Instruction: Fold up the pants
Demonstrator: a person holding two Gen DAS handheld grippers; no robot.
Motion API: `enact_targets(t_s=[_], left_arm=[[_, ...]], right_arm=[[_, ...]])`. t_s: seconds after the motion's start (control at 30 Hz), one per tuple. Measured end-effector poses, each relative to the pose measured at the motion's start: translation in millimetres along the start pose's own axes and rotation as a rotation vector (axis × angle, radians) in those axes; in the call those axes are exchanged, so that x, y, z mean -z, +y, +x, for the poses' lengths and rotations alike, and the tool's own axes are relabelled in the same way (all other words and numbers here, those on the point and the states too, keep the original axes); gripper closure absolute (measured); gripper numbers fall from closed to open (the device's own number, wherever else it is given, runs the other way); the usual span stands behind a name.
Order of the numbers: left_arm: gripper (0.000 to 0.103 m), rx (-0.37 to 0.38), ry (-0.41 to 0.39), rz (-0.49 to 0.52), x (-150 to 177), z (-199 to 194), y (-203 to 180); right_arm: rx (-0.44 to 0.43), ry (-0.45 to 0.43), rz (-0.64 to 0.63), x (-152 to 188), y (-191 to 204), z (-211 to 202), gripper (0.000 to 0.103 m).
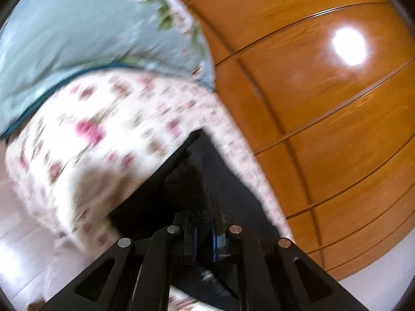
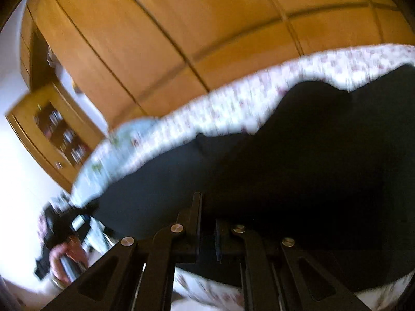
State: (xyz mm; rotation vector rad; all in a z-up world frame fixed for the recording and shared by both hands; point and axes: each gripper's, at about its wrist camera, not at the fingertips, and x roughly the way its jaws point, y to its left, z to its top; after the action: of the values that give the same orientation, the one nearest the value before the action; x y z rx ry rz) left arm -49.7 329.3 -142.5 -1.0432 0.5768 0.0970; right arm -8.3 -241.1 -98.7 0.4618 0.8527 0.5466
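Note:
The pants are dark, almost black cloth. In the left wrist view the pants (image 1: 197, 181) run up from between my fingers over the floral bed sheet. My left gripper (image 1: 203, 238) is shut on the pants cloth. In the right wrist view the pants (image 2: 298, 155) spread wide across the lower half of the frame, lifted, with a wavy upper edge. My right gripper (image 2: 207, 223) is shut on the pants edge. Both views are motion-blurred.
A white bed sheet with pink flowers (image 1: 90, 134) and a pale blue quilt (image 1: 77, 26) lie on the bed. A tall orange wooden wardrobe (image 1: 324, 90) stands beside it. In the right wrist view a wooden shelf (image 2: 52, 129) and the other hand's gripper (image 2: 62, 246) show at left.

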Motion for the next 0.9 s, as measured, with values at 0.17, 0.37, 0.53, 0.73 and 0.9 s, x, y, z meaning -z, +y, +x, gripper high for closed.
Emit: enact_targets(t_s=[0.17, 0.37, 0.53, 0.73, 0.9], left_arm=[[0.095, -0.011, 0.022, -0.033, 13, 6, 20], [0.095, 0.001, 0.000, -0.013, 11, 0, 9], [0.095, -0.058, -0.018, 0.051, 5, -5, 4], [0.090, -0.098, -0.032, 0.072, 16, -5, 8], [0.079, -0.174, -0.052, 0.147, 23, -12, -7]], right_arm=[[0.005, 0.047, 0.086, 7, -28, 17, 0.095], [0.012, 0.031, 0.036, 1, -19, 7, 0.095], [-0.016, -0.009, -0.071, -2, 5, -7, 0.095], [-0.016, 0.081, 0.007, 15, -17, 19, 0.095], [0.004, 0.072, -0.046, 18, -14, 19, 0.095]])
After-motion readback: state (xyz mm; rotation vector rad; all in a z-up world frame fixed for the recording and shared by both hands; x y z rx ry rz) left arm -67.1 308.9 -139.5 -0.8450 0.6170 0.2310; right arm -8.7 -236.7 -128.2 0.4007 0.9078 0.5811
